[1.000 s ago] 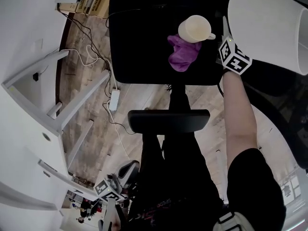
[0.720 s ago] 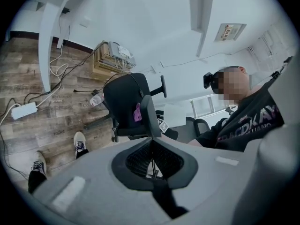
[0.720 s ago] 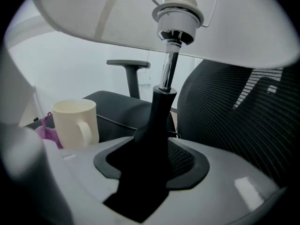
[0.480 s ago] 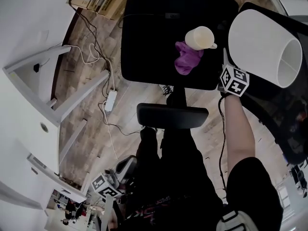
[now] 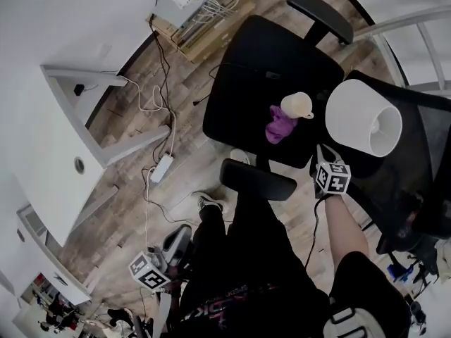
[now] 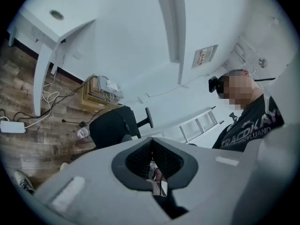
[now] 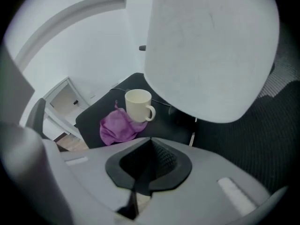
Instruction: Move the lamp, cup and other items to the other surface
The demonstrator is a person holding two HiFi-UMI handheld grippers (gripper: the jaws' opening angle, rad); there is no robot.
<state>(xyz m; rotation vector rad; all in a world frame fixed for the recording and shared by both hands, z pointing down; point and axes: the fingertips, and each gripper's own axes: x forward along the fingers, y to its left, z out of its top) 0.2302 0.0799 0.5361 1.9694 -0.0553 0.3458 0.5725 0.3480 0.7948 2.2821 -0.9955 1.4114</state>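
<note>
A cream cup and a purple cloth rest on a black chair seat. The cup and the cloth also show in the right gripper view, ahead of the jaws. The lamp's white shade lies tilted over a second, mesh chair, and this shade looms over my right gripper. My right gripper sits at the shade's lower left. Its jaws have just been closing and now meet, with only a thin dark line at their seam. My left gripper is shut, low beside my leg.
A white desk stands at the left, with cables and a power strip on the wood floor beneath it. A chair armrest lies between me and the seat. A thin black cord runs along my right arm.
The head view has pulled back and swung. My right gripper has drawn away from the cup toward me and stays by the shade's edge. The left gripper's cube has barely shifted.
</note>
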